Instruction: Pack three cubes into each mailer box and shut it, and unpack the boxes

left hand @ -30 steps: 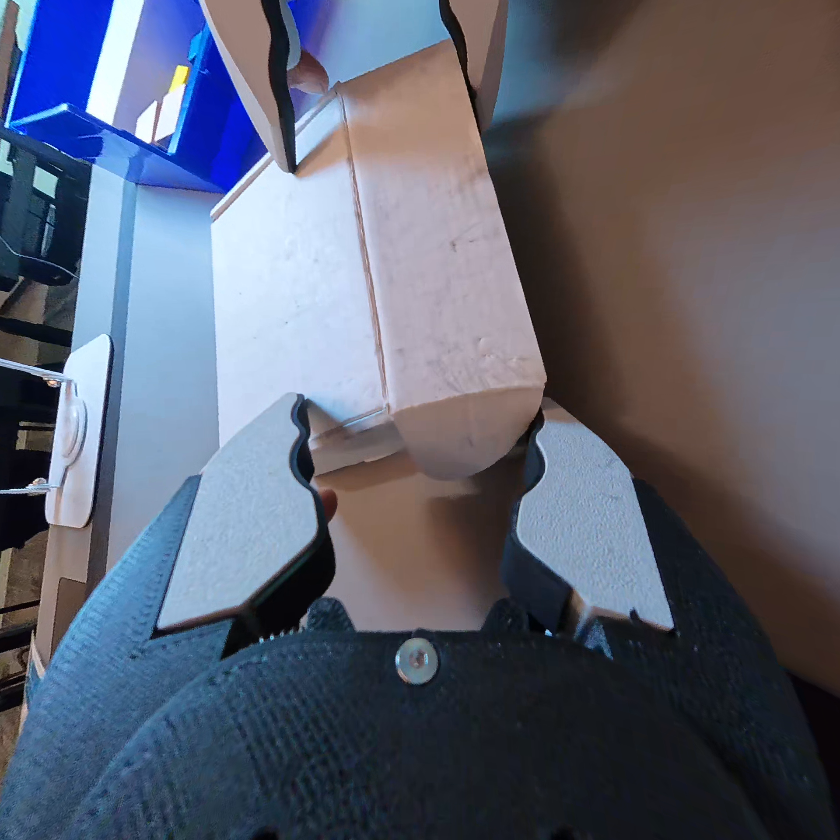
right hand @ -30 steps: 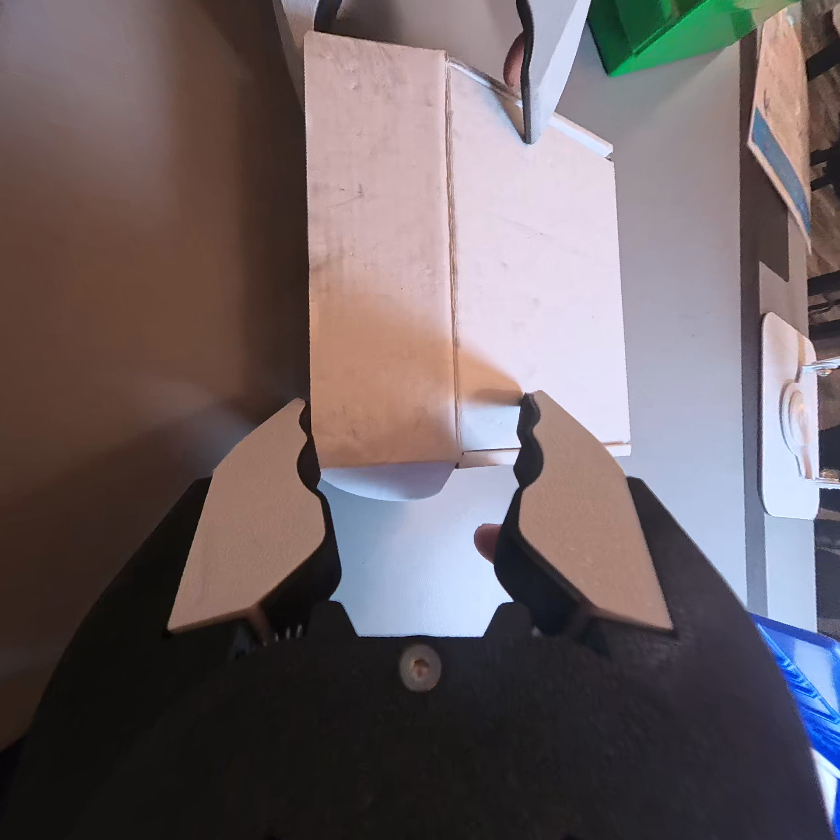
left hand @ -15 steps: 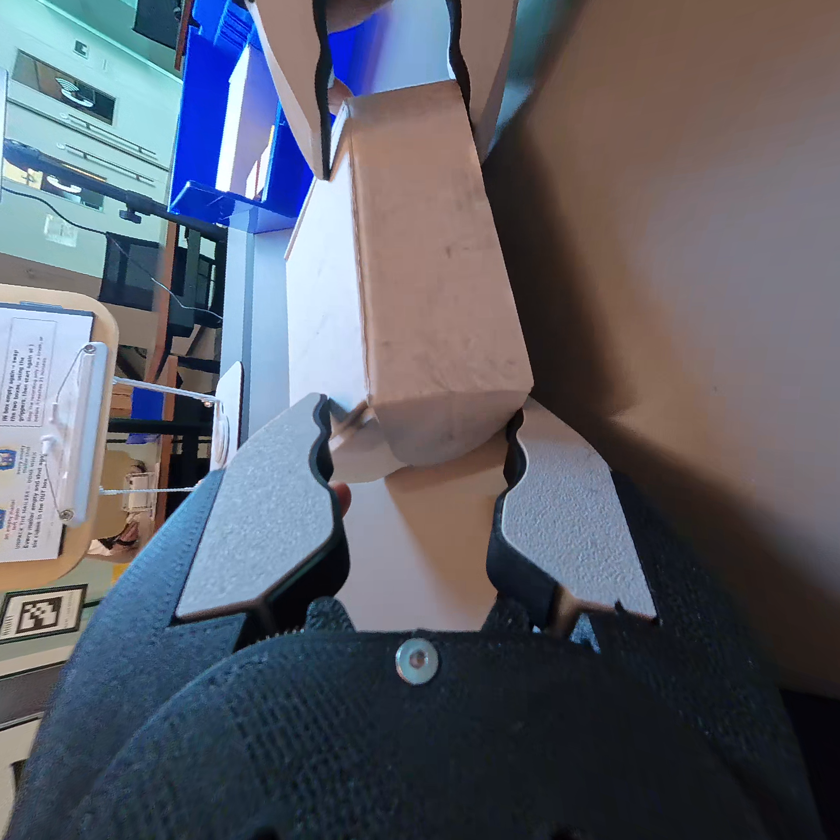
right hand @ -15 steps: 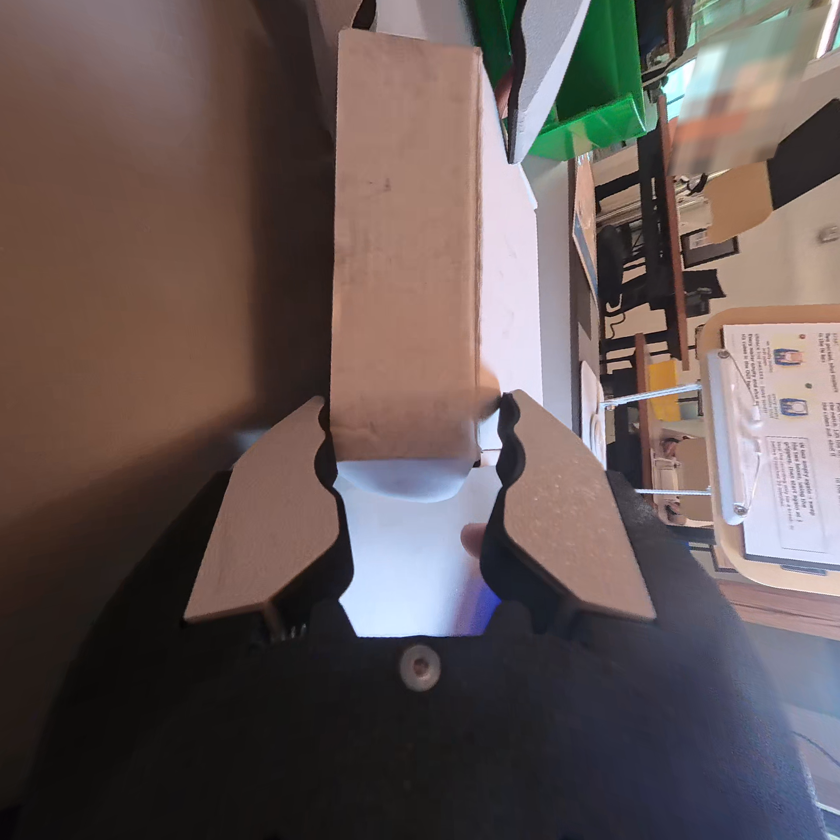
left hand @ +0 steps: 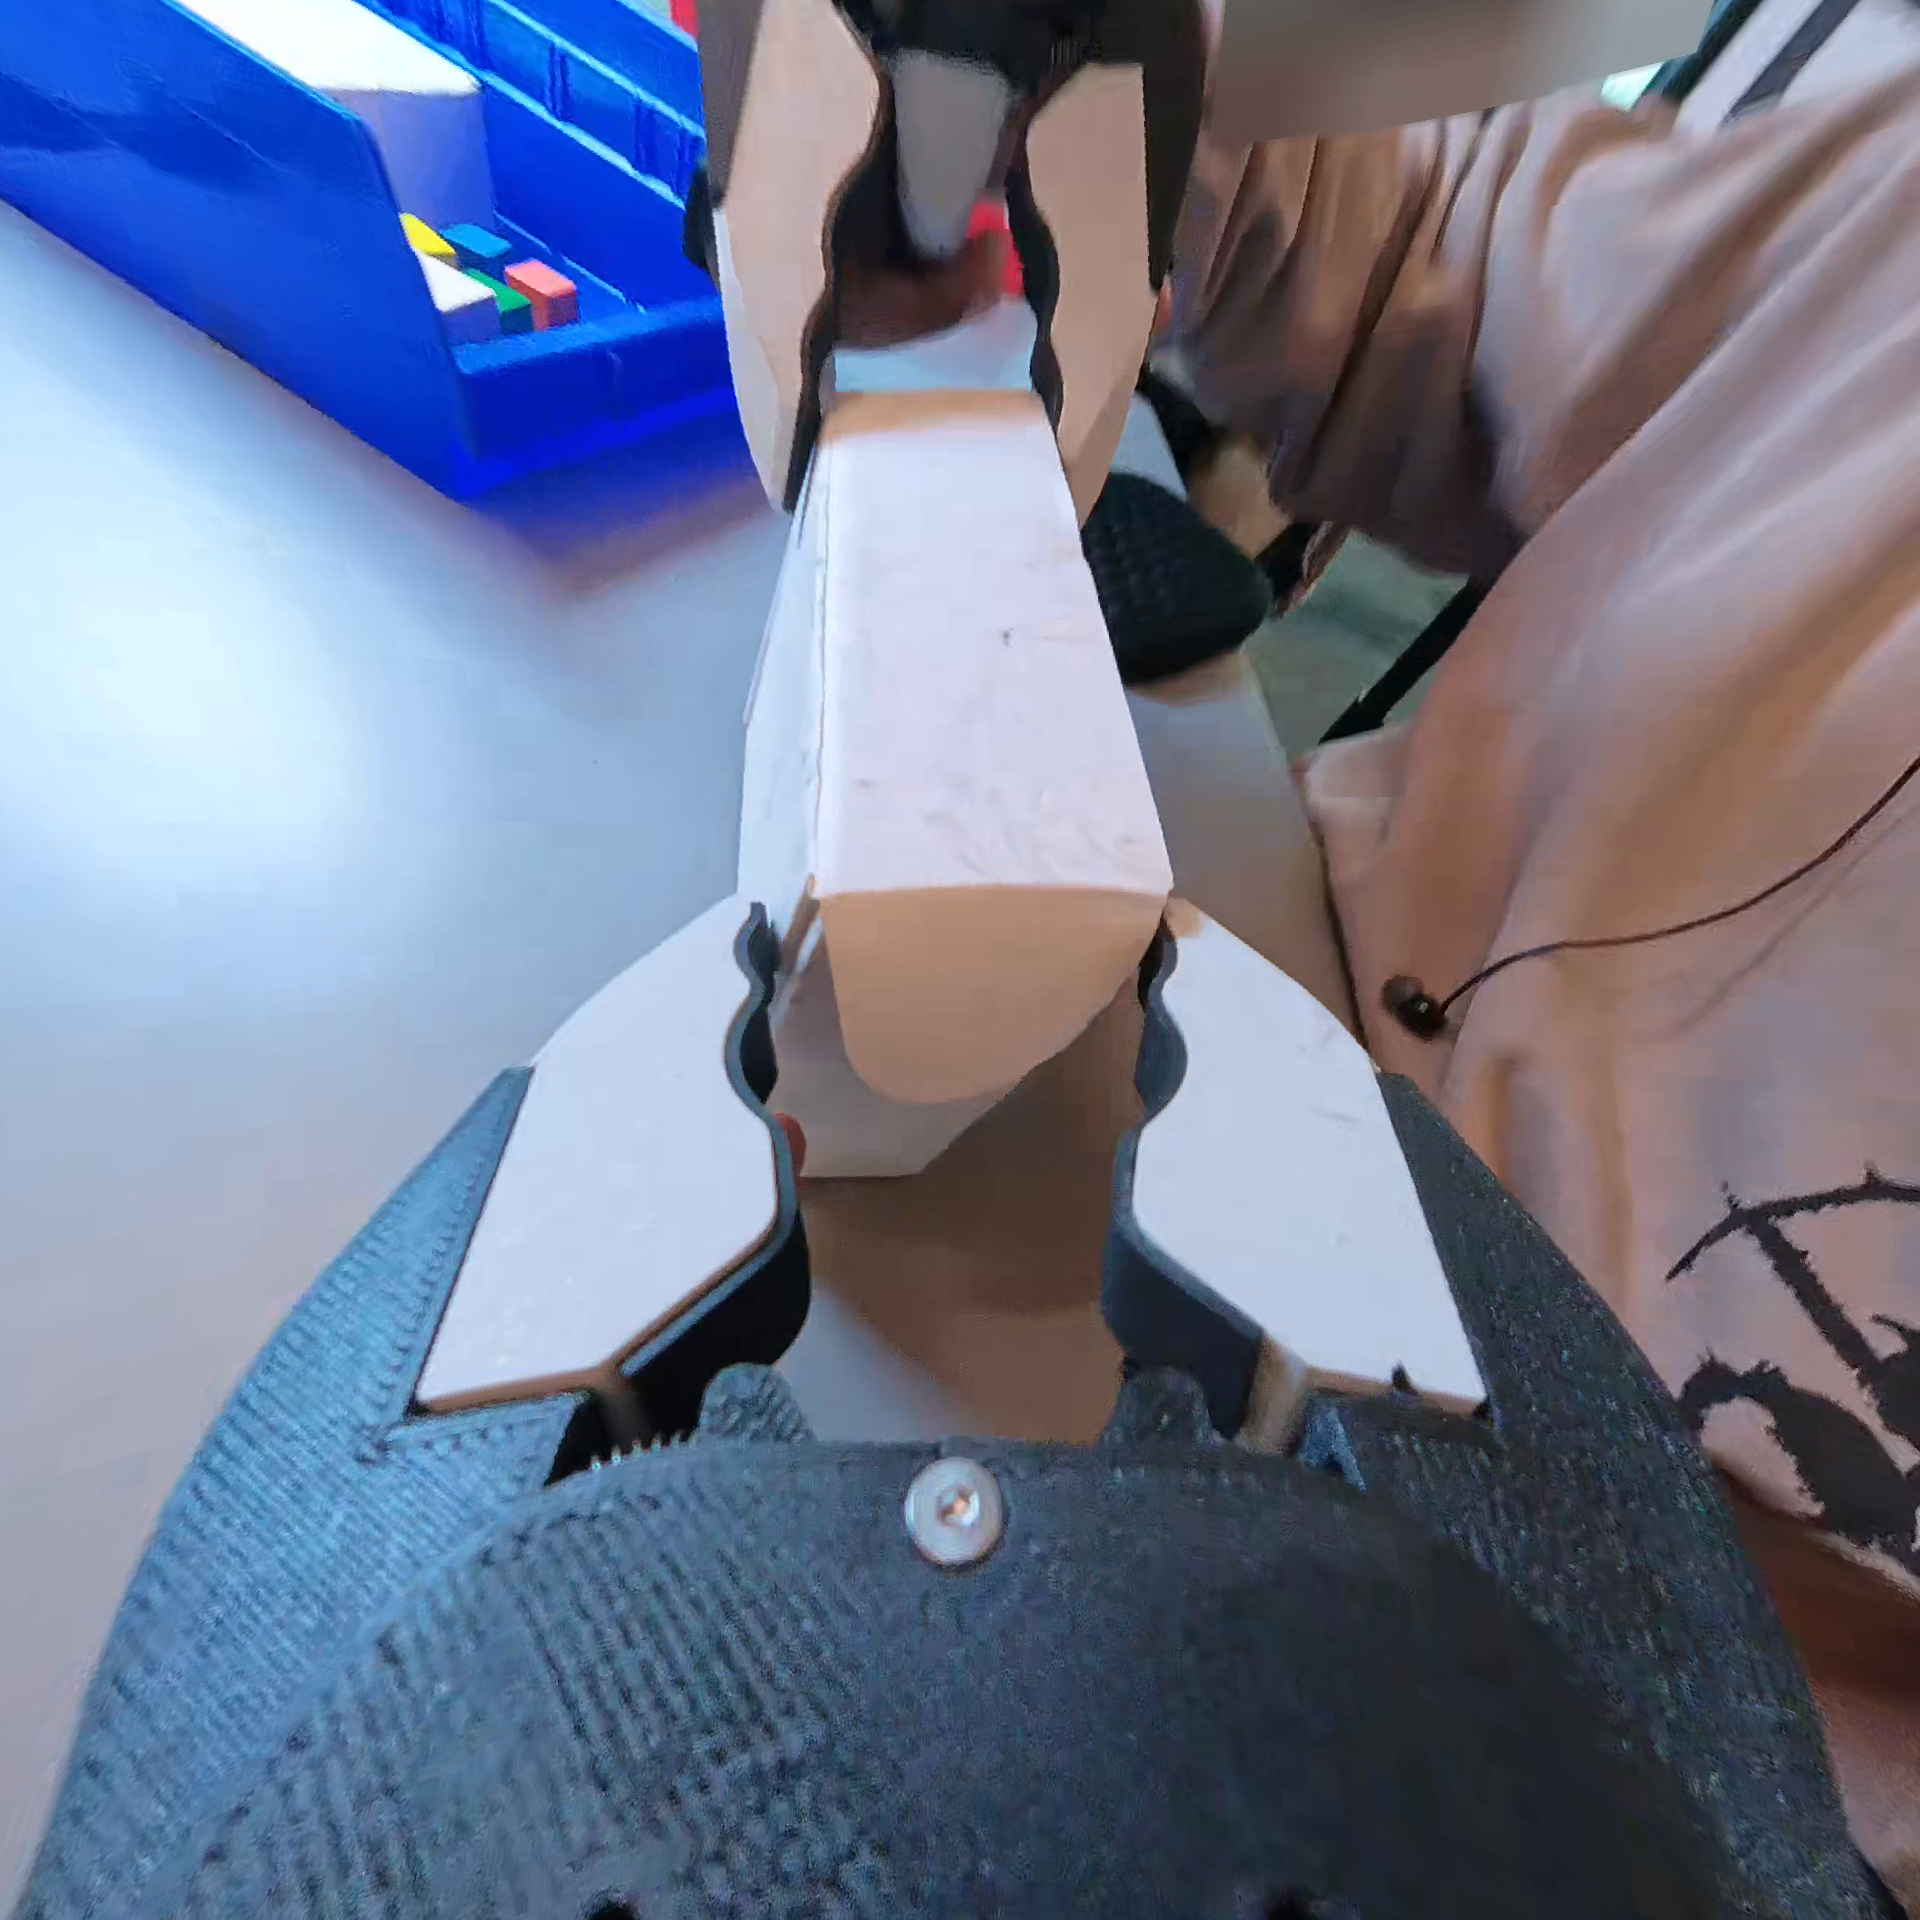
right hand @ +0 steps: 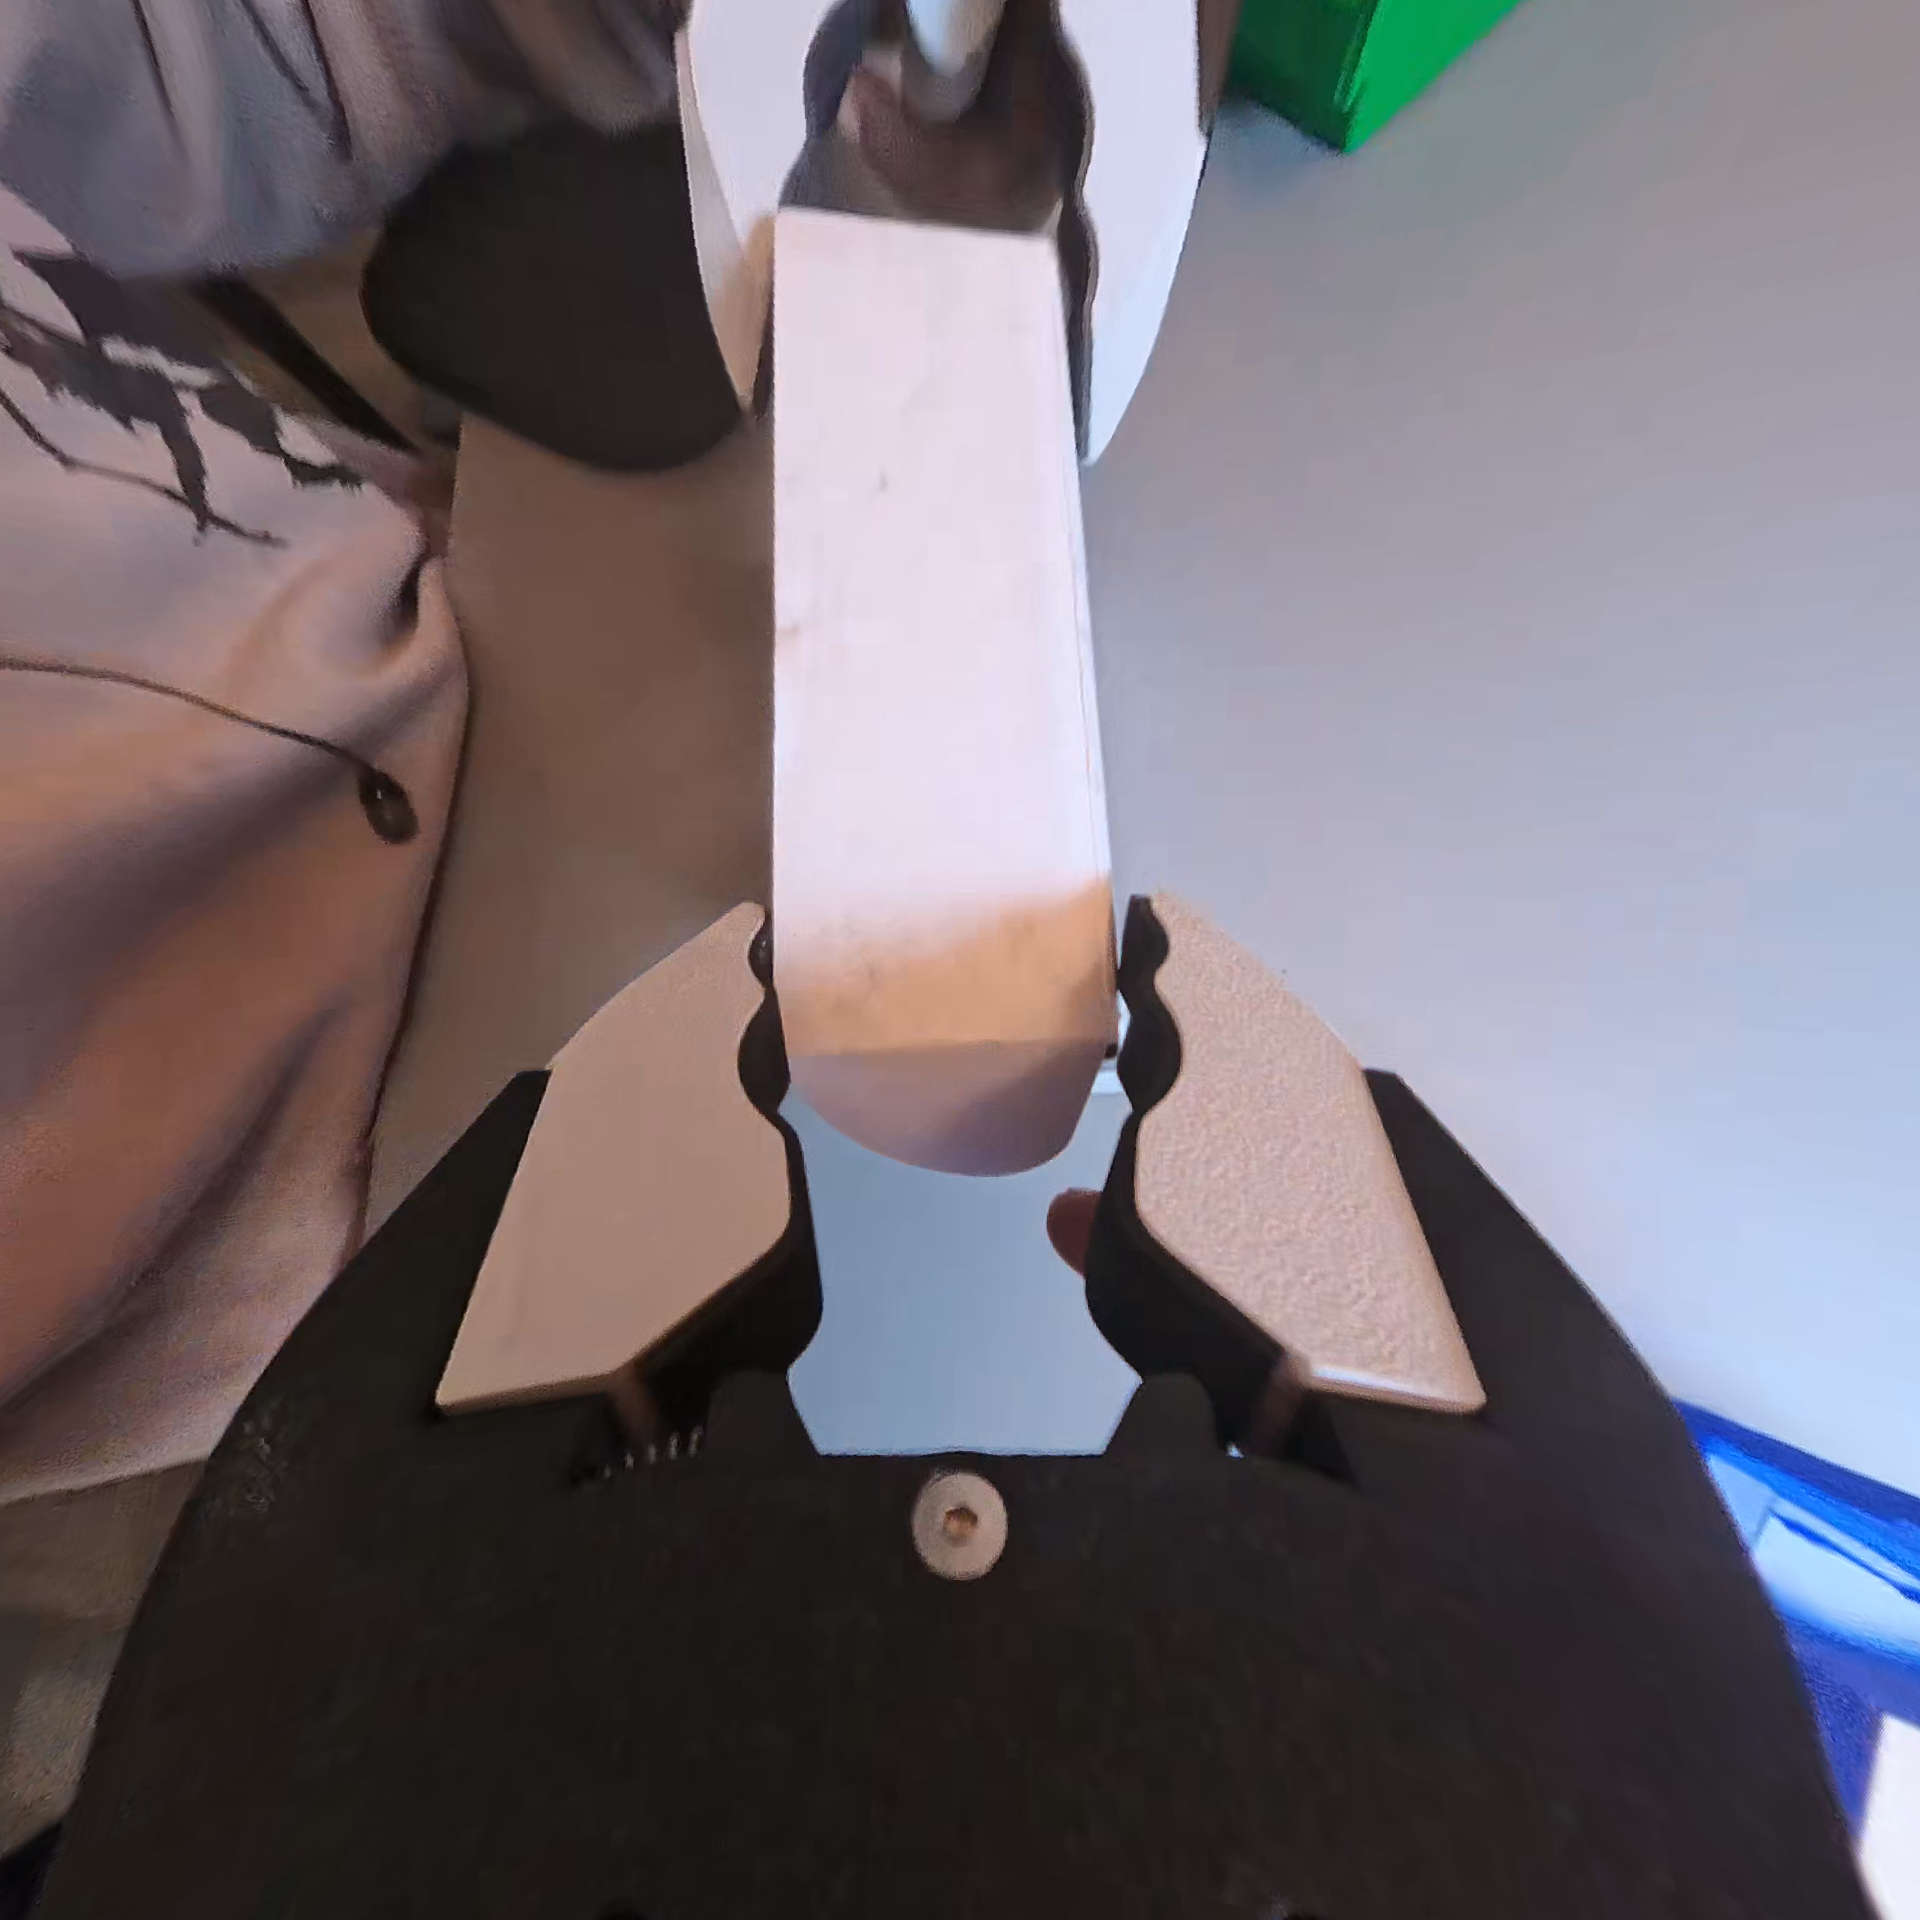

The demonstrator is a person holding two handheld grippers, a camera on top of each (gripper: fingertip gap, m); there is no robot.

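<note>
While I hold the mailer box [left hand: 977,727] up off the pale grey counter [left hand: 312,779], my left tool [left hand: 956,956] pinches one narrow end and my right tool [right hand: 940,945] the other — both closed partway onto it. A blue bin [left hand: 343,281] with small coloured cubes [left hand: 499,275] stands on the counter; a green bin [right hand: 1340,62] — blurred, I think — lies opposite.

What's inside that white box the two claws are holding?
That cannot be seen: the mailer box is shut, clamped at each end by the left gripper and right gripper, so its walls hide any contents.
</note>
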